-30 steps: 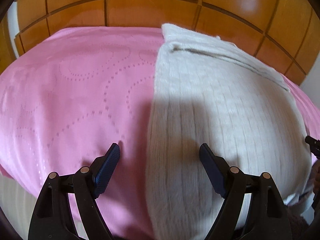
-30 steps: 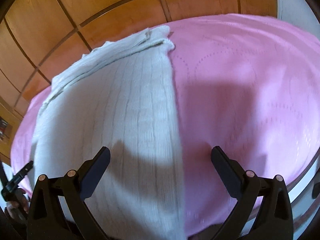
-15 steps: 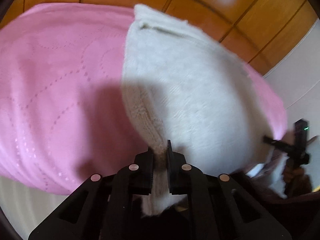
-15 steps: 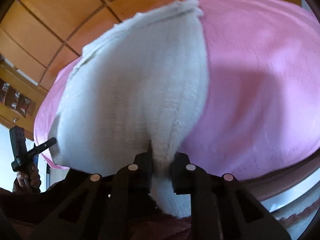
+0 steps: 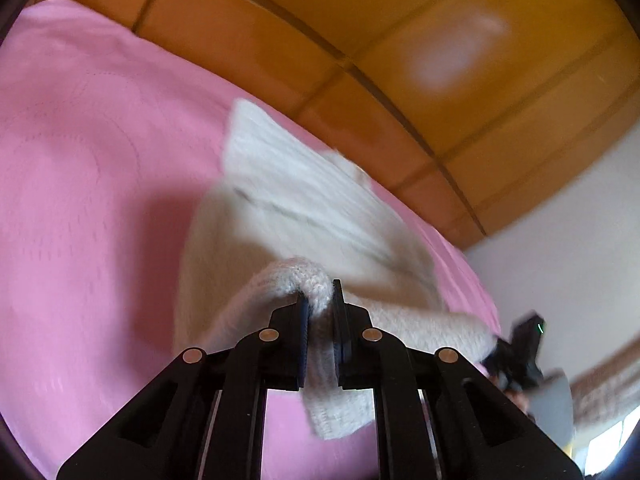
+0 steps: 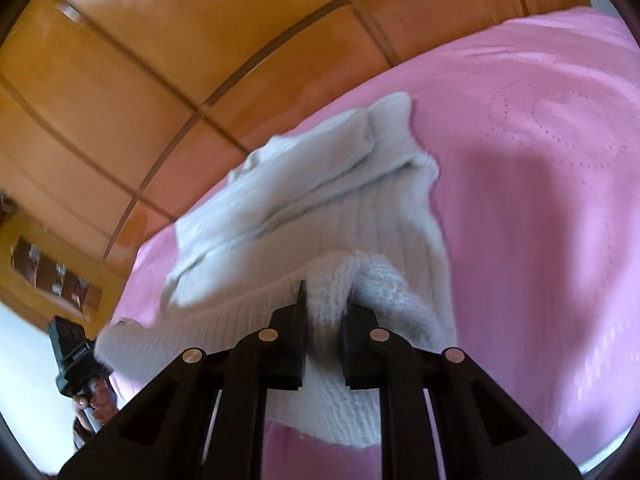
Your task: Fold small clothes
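A white knitted sweater (image 5: 296,208) lies on a pink bedspread (image 5: 80,200), with its near hem lifted off the bed. My left gripper (image 5: 319,300) is shut on the hem's left corner, and the knit bulges over its tips. In the right wrist view the same sweater (image 6: 320,200) humps up towards the camera. My right gripper (image 6: 326,300) pinches the hem's right corner; its jaws are opening slightly with the knit still pressed between the pads. Each view shows the other gripper at the hem's far end: the right one (image 5: 520,348), and the left one (image 6: 72,352) held by a hand (image 6: 96,400).
A wooden panelled headboard (image 5: 360,40) runs along the far side of the bed. A white wall (image 5: 560,260) stands to the right of it and a wooden shelf (image 6: 52,276) to the left. Pink bedspread (image 6: 540,200) stretches bare on both sides of the sweater.
Both grippers closed on the sweater's near hem corners, then rose and moved forward with it. The flat sweater now humps up, its hem carried towards the collar.
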A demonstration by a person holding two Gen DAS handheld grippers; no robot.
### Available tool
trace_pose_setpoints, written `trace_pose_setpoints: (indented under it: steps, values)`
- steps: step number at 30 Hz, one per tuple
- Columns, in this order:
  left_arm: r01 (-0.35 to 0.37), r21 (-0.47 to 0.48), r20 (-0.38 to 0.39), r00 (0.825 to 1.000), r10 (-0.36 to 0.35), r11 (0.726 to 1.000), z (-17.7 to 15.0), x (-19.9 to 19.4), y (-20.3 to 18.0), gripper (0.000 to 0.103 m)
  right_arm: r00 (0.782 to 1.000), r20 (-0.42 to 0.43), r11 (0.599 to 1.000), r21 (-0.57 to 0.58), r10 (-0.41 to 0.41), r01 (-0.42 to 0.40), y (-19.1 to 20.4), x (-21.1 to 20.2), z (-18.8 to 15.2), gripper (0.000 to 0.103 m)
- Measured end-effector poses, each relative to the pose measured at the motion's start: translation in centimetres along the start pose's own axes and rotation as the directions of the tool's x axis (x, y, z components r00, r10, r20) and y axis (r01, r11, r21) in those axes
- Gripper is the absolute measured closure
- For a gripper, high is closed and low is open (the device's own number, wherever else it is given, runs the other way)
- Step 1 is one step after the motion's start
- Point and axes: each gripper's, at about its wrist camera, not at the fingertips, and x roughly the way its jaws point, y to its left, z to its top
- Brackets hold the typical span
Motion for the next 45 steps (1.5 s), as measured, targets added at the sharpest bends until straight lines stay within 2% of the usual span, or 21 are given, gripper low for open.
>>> trace_pose_setpoints:
  steps: [1, 2, 3, 4, 6, 8, 15, 17, 18, 19, 20, 21, 22, 23, 30, 35, 39, 42, 43, 44, 45]
  values:
    - [-0.029, -0.02, 0.004, 1.0, 0.029, 0.999, 0.7, 0.6, 0.4, 0.091, 1.0, 0.011, 1.0, 0.022, 0.005, -0.005, -0.3, 0.1, 0.6, 0.074]
    - [-0.039, -0.048, 0.0, 0.999, 0.039, 0.998, 1.4, 1.1, 0.9, 0.075, 1.0, 0.019, 0.999, 0.031, 0.015, -0.015, -0.7, -0.2, 0.9, 0.06]
    - [-0.041, -0.068, 0.006, 0.999, 0.041, 0.997, 1.8, 1.2, 1.3, 0.062, 0.999, 0.047, 0.999, 0.041, 0.027, -0.029, -1.0, -0.8, 1.1, 0.029]
    - [-0.057, -0.086, 0.045, 0.997, 0.061, 0.995, 2.0, 0.8, 1.8, 0.034, 0.996, 0.084, 0.998, 0.044, 0.029, -0.033, -1.3, -1.7, 1.0, 0.016]
    - [-0.078, -0.085, 0.093, 0.992, 0.086, 0.993, 1.5, -0.2, 2.6, 0.029, 0.996, 0.089, 0.999, 0.038, 0.026, -0.029, -1.9, -2.8, 0.5, 0.014]
    - [-0.09, -0.087, 0.068, 0.993, 0.096, 0.992, 0.7, -0.5, 3.9, 0.029, 0.996, 0.085, 1.0, 0.03, 0.001, -0.003, -2.3, -3.7, -0.5, 0.01]
    - [-0.054, 0.003, -0.016, 0.998, 0.054, 0.999, -3.8, 0.4, 4.9, 0.029, 0.987, 0.002, 0.979, -0.127, -0.159, 0.158, -1.6, -0.8, -4.5, 0.011]
    - [-0.062, 0.044, -0.015, 0.998, 0.062, 0.997, -4.2, 1.0, 3.9, 0.029, 0.983, 0.029, 0.968, -0.168, -0.183, 0.185, -0.7, 0.5, -4.4, 0.017]
    - [-0.052, 0.052, -0.017, 0.998, 0.053, 0.997, -4.0, 1.4, 3.4, 0.029, 0.982, 0.031, 0.966, -0.176, -0.184, 0.187, -0.1, 1.3, -4.1, 0.026]
    - [-0.048, 0.066, -0.028, 0.998, 0.05, 0.997, -4.0, 2.0, 2.8, 0.033, 0.98, 0.03, 0.963, -0.18, -0.196, 0.198, 0.3, 2.0, -3.8, 0.041]
    - [-0.062, 0.086, -0.04, 0.997, 0.066, 0.994, -3.8, 2.7, 2.4, 0.054, 0.98, 0.024, 0.962, -0.186, -0.2, 0.201, 0.6, 2.3, -3.6, 0.053]
    - [-0.08, 0.117, -0.065, 0.994, 0.088, 0.99, -3.7, 3.5, 2.0, 0.071, 0.983, 0.01, 0.966, -0.185, -0.184, 0.183, 0.6, 2.4, -3.5, 0.077]
    - [-0.08, 0.13, -0.086, 0.992, 0.092, 0.988, -3.8, 4.1, 2.0, 0.084, 0.984, 0.004, 0.968, -0.177, -0.179, 0.176, 0.9, 2.2, -3.5, 0.08]
    - [-0.085, 0.134, -0.082, 0.992, 0.097, 0.987, -4.1, 4.1, 1.9, 0.087, 0.984, 0.008, 0.967, -0.185, -0.177, 0.175, 1.3, 1.7, -3.7, 0.081]
    - [-0.008, 0.129, -0.077, 0.997, 0.019, 0.992, -6.2, 0.0, 1.9, 0.093, 0.999, -0.016, 0.989, -0.14, -0.046, 0.044, 1.8, -2.9, -6.1, 0.087]
    - [0.025, 0.099, -0.104, 0.994, -0.015, 0.995, -9.5, -3.9, 2.2, 0.093, 0.997, -0.068, 0.99, -0.138, -0.031, 0.021, 1.3, -6.1, -9.8, 0.087]
    - [-0.002, 0.081, -0.17, 0.985, 0.016, 0.997, -13.3, -6.0, 2.8, 0.093, 0.99, -0.131, 0.992, -0.119, -0.061, 0.045, -0.6, -7.5, -12.8, 0.084]
    - [-0.091, 0.122, -0.207, 0.972, 0.115, 0.988, -14.5, -6.1, 2.7, 0.088, 0.977, -0.1, 0.973, -0.155, -0.189, 0.173, -1.2, -8.2, -13.3, 0.058]
    - [-0.148, 0.148, -0.191, 0.966, 0.175, 0.978, -14.3, -6.3, 2.6, 0.071, 0.97, -0.055, 0.958, -0.179, -0.238, 0.225, -1.2, -8.9, -13.0, 0.055]
    - [-0.169, 0.15, -0.171, 0.966, 0.194, 0.974, -13.9, -6.3, 2.6, 0.044, 0.965, -0.033, 0.949, -0.196, -0.259, 0.248, -0.9, -9.1, -12.7, 0.055]
    - [-0.18, 0.145, -0.134, 0.971, 0.2, 0.973, -13.4, -6.7, 2.6, 0.034, 0.957, -0.003, 0.933, -0.227, -0.289, 0.28, -0.4, -9.3, -12.4, 0.053]
